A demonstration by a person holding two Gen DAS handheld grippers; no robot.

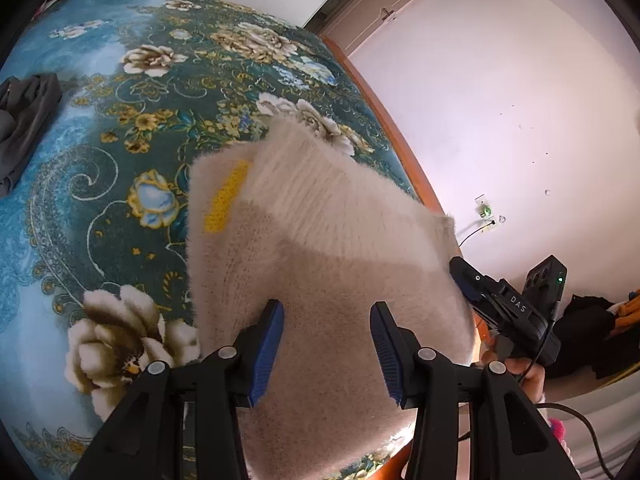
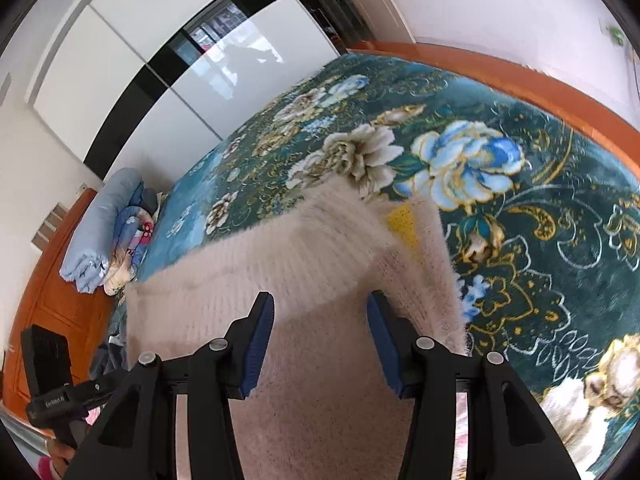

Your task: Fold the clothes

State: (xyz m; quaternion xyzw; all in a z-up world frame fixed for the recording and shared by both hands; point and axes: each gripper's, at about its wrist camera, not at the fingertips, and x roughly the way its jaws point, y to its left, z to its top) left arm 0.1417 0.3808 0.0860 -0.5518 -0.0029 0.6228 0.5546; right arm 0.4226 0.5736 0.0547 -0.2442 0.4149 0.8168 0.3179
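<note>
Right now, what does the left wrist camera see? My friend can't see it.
A fuzzy cream sweater with a yellow patch lies on a teal flowered blanket. The left claw hangs open over it, and the right claw is at its edge.

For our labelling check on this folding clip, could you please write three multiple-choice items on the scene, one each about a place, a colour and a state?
1. Where does the dark grey garment lie?
A. On the floral bedspread
B. On the floor
C. Over the door

2. What colour is the patch on the fuzzy cream sweater?
A. Red
B. Yellow
C. Green

3. How do the jaws of the left gripper stand?
A. Clamped on the sweater
C. Shut on nothing
B. Open

Key: 1 A, it rests crumpled on the bedspread at the left edge; 2 B, the patch is bright yellow; 3 B, a wide gap shows between the blue pads.
</note>
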